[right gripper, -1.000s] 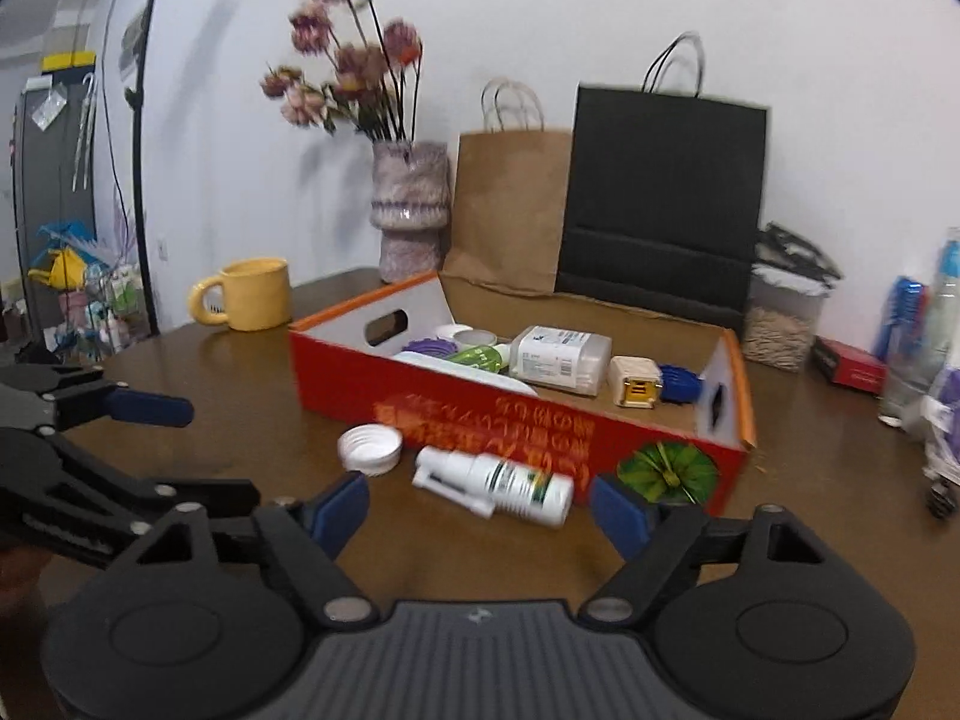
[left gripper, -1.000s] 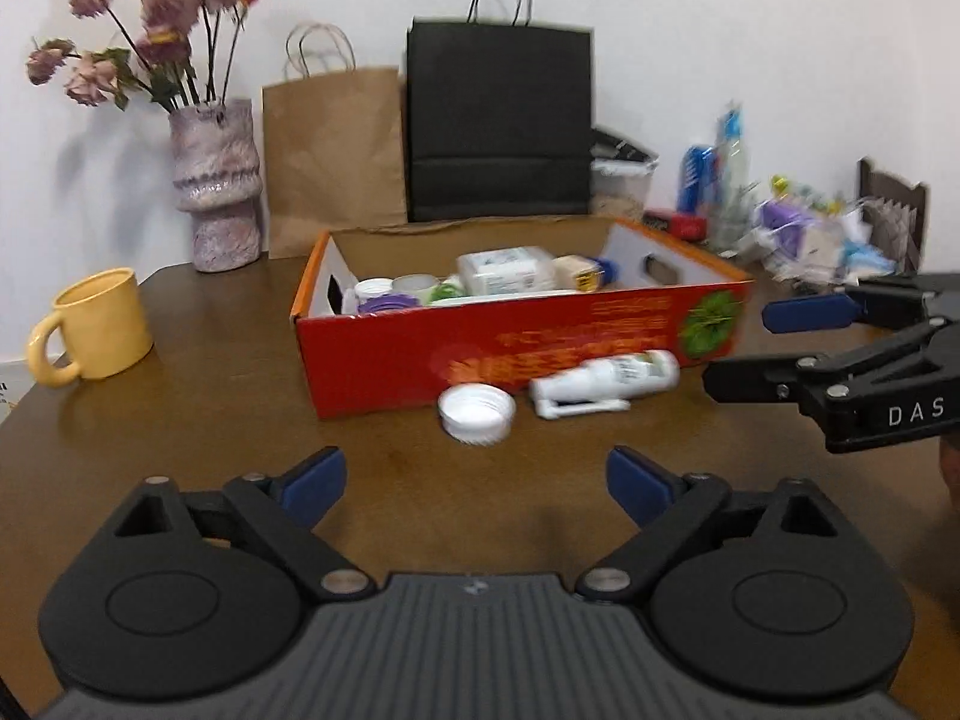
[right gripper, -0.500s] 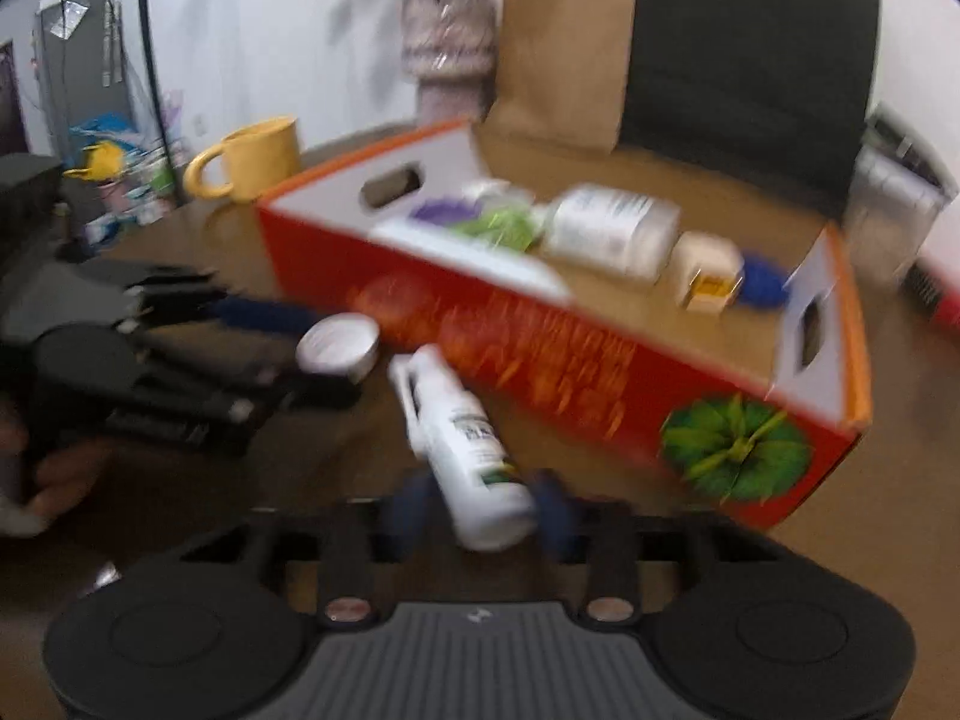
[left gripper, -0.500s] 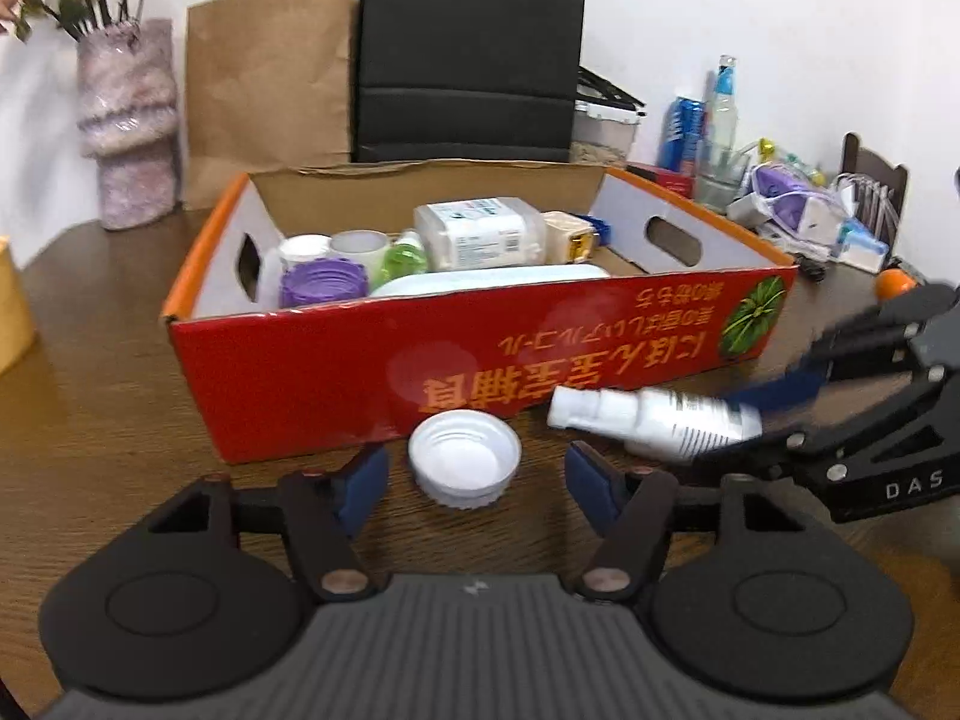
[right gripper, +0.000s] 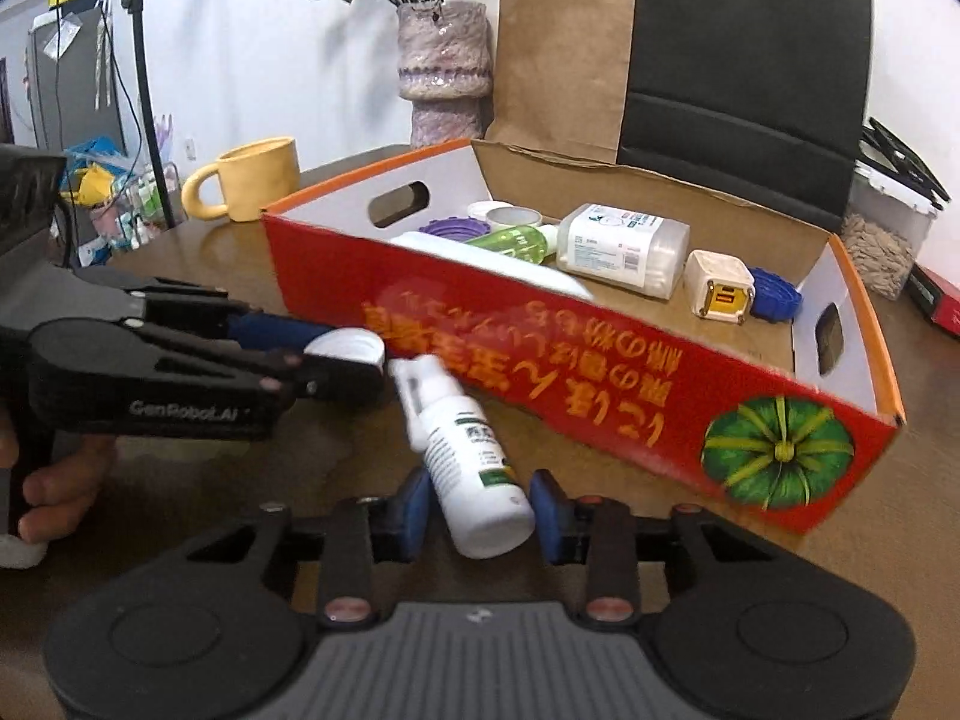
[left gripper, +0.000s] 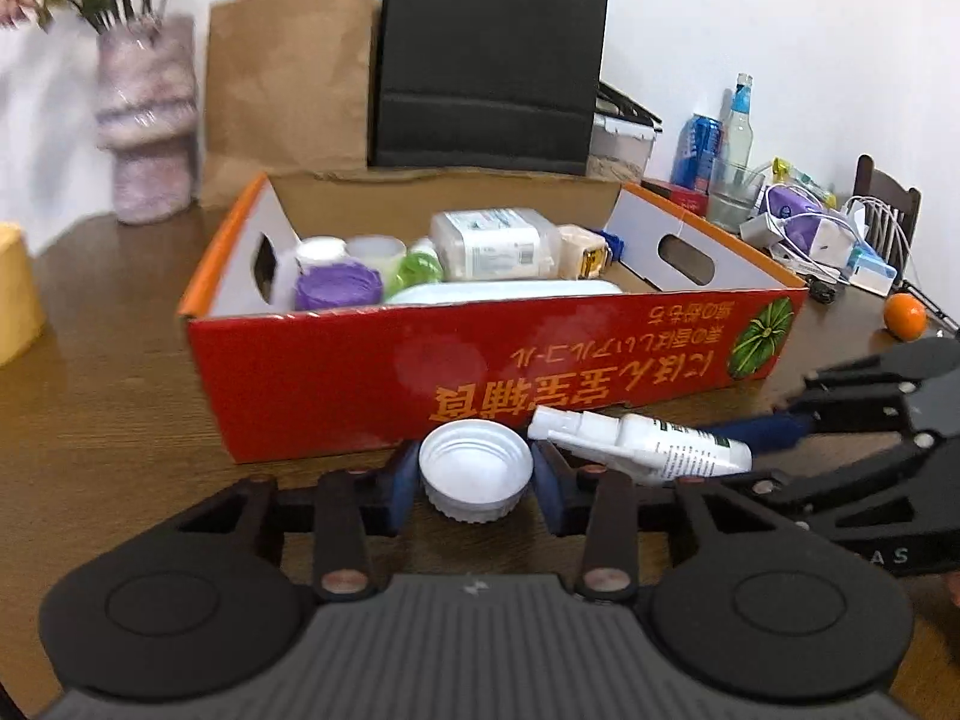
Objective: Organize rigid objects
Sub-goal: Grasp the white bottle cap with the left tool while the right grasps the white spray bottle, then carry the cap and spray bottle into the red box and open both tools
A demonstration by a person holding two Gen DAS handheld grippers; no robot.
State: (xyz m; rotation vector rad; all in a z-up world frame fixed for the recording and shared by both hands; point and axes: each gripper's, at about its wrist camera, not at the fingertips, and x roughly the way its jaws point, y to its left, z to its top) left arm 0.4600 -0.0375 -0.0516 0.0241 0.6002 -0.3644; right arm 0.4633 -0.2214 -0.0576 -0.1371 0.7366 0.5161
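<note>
White cap (left gripper: 476, 471) between left tongs (left gripper: 474, 480); bottle (right gripper: 474, 468) between right tongs (right gripper: 480, 507).

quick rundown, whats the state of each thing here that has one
left claw: closed around the white cap
white cap: open side up, on the table
right claw: closed around the spray bottle
spray bottle: lying on its side, nozzle toward the box
red box: open top, partly filled
yellow mug: upright
vase: upright, holding flowers
</note>
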